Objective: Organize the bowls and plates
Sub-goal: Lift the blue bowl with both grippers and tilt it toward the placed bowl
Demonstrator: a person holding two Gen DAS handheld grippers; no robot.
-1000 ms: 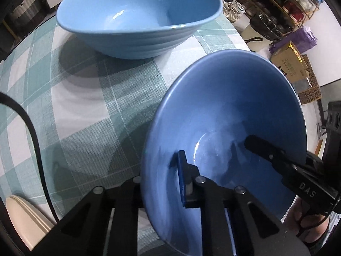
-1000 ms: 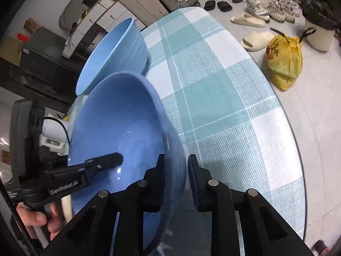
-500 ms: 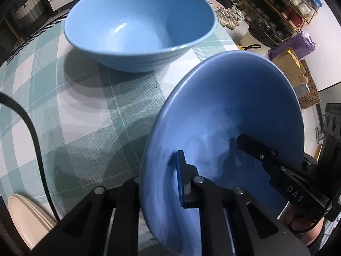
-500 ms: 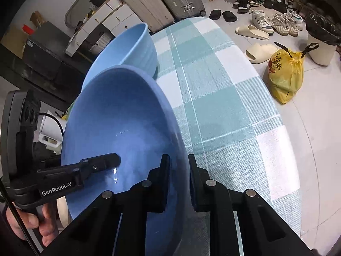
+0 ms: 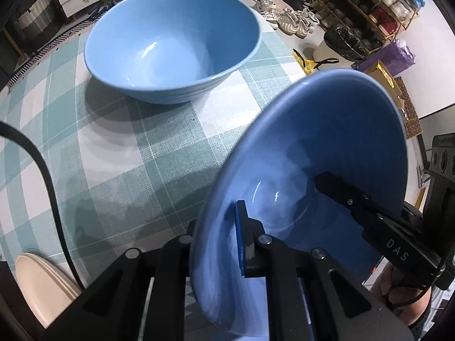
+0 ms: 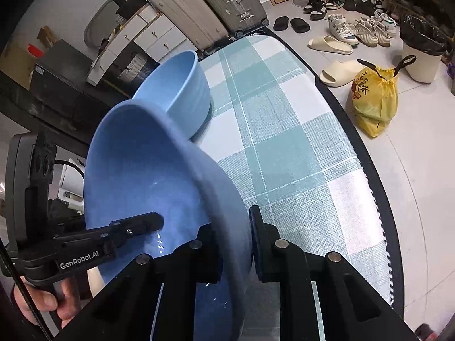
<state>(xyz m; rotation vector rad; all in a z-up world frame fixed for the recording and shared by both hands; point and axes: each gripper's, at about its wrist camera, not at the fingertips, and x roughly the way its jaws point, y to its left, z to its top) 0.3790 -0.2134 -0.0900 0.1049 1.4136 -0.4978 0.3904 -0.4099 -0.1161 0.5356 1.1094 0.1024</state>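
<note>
Both grippers hold one smooth blue bowl (image 5: 327,147) in the air above the table. My left gripper (image 5: 216,238) is shut on its near rim, one finger inside and one outside. My right gripper (image 6: 233,230) is shut on the opposite rim; it also shows in the left wrist view (image 5: 369,216). The held bowl shows in the right wrist view (image 6: 142,170) too. A second, ribbed blue bowl (image 5: 173,45) stands upright on the checked tablecloth (image 5: 113,147) beyond it, empty; it also shows in the right wrist view (image 6: 182,91).
A cream plate (image 5: 39,284) lies at the table's near left edge, and a black cable (image 5: 42,164) crosses the cloth. The table edge (image 6: 369,170) runs on the right. Suitcases (image 6: 216,8), drawers, shoes and a yellow bag (image 6: 375,108) are on the floor around.
The held bowl has risen and tilted between both grippers. The ribbed bowl now sits lower in the views and I see further into it.
</note>
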